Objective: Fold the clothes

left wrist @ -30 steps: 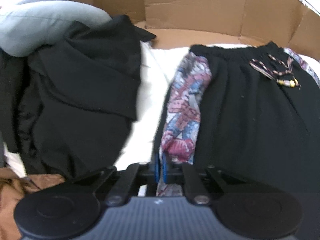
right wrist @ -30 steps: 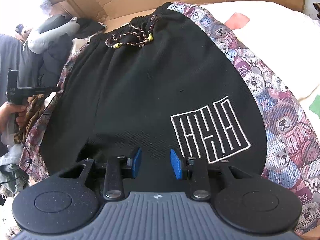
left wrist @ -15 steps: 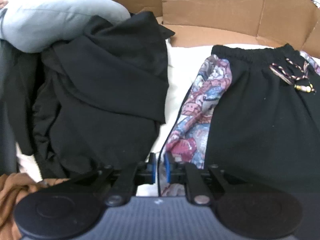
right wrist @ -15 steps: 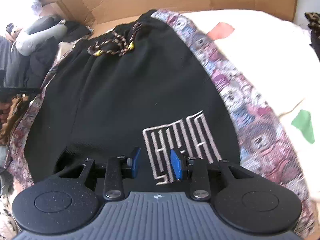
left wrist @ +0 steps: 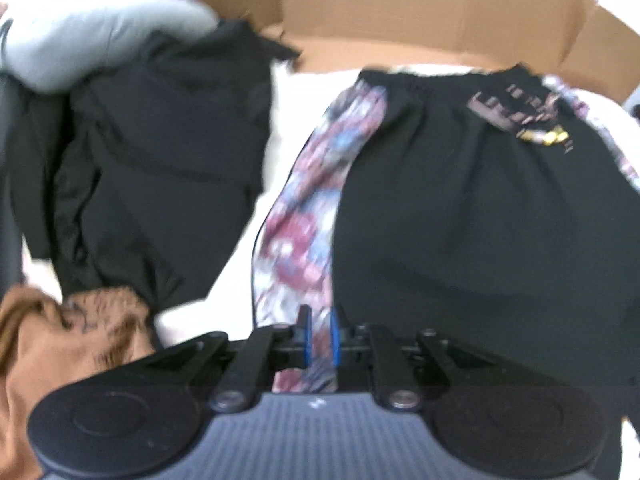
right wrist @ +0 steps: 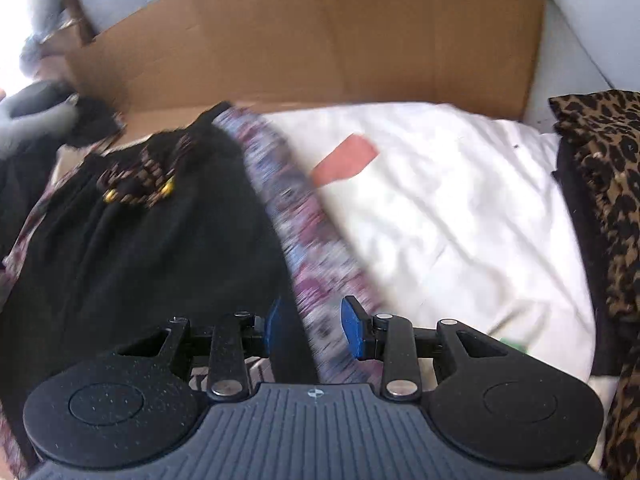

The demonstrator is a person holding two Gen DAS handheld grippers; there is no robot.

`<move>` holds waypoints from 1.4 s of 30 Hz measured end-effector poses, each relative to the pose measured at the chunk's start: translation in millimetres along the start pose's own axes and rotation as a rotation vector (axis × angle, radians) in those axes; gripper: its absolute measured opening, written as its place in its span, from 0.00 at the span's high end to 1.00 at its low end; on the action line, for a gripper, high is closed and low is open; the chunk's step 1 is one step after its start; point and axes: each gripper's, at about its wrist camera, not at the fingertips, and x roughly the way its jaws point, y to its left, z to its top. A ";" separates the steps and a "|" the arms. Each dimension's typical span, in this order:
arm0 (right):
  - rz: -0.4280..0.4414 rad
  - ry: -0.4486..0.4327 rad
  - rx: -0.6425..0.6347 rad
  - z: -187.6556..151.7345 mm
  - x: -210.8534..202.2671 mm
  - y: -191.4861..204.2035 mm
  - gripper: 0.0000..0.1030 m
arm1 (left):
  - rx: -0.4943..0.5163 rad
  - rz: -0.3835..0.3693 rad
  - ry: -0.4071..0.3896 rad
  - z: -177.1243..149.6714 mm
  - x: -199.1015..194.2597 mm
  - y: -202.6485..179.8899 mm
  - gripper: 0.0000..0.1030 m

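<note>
Black shorts [left wrist: 480, 220] with patterned side stripes lie flat on a white sheet, waistband and drawstring [left wrist: 536, 124] at the far end. My left gripper [left wrist: 319, 336] stands over the left patterned stripe [left wrist: 304, 240], its blue pads a narrow gap apart with the stripe between them. The shorts also show in the right wrist view [right wrist: 140, 240]. My right gripper [right wrist: 312, 326] is open, its jaws astride the right patterned stripe [right wrist: 304, 248] at the shorts' edge.
A pile of black clothes [left wrist: 160, 160] and a grey garment [left wrist: 92, 36] lie left of the shorts, with a brown garment [left wrist: 48, 344] nearer. Cardboard walls [right wrist: 320, 48] stand behind. A leopard-print garment [right wrist: 608, 208] lies at the right on the white sheet [right wrist: 460, 208].
My right gripper has swung right from the white logo to the right patterned stripe and opened wider. My left gripper's pads have parted slightly at the left stripe.
</note>
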 end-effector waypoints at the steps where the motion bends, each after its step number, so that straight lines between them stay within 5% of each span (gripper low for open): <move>1: -0.014 -0.008 0.001 3.4 3.8 -3.5 0.62 | -0.010 0.029 0.024 -3.2 5.9 3.5 0.90; 4: -0.061 -0.019 0.000 12.0 17.9 -11.2 0.62 | -0.023 0.116 0.089 -12.9 19.0 13.4 0.98; 9: -0.099 -0.016 -0.015 15.6 45.0 -7.3 0.62 | -0.023 0.122 0.101 -9.5 13.4 13.7 0.96; 23: -0.088 -0.038 -0.094 40.8 60.5 13.6 0.62 | -0.031 0.071 -0.069 48.6 -7.5 -16.9 0.92; 26: -0.053 -0.046 -0.088 51.7 66.7 13.5 0.62 | -0.032 0.058 -0.123 69.7 -3.5 -25.5 0.82; 30: -0.050 -0.041 -0.119 64.6 79.4 23.8 0.62 | -0.033 0.055 -0.168 93.5 3.9 -30.6 0.82; 40: -0.044 -0.059 -0.144 93.6 107.1 43.9 0.62 | -0.015 0.065 -0.122 126.9 51.7 -39.6 0.82; 42: -0.037 -0.067 -0.151 101.4 109.8 47.6 0.62 | 0.011 0.097 -0.108 127.3 61.9 -42.1 0.73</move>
